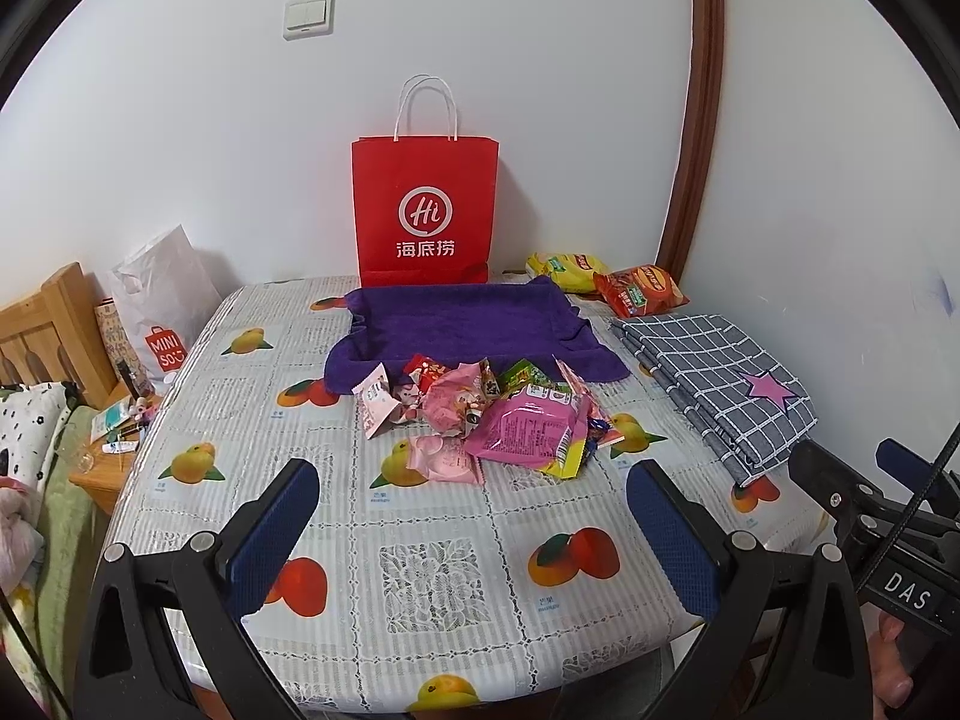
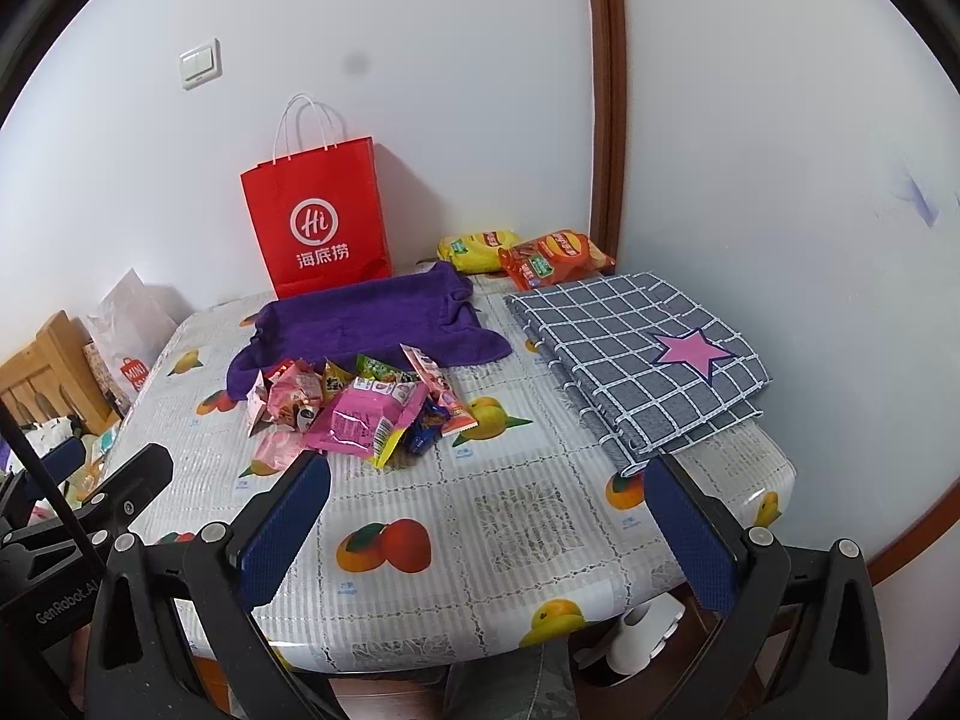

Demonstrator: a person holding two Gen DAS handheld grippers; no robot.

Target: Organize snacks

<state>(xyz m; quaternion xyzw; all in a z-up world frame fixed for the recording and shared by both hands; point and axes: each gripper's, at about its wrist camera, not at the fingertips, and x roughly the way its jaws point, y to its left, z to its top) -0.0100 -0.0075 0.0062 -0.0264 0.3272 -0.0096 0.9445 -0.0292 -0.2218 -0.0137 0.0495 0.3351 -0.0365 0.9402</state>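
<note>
Left wrist view: snack pile (image 1: 480, 420) dead ahead of left hand-held gripper (image 1: 474, 516), both tools empty.
Pile lies mid-frame on the surface (image 1: 432, 576), touching the near edge of the purple towel (image 1: 462, 324); largest pink packet (image 1: 528, 429) runs lower left to upper right. Left fingers spread wide, nothing between. Right hand-held gripper (image 2: 489, 516), fingers likewise apart, has the pile up and left of centre. Judgement: left is better lined up.

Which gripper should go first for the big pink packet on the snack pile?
Probably the right gripper: open, its left finger nearly at the big pink packet. The left gripper, also open, sits farther back.
</note>
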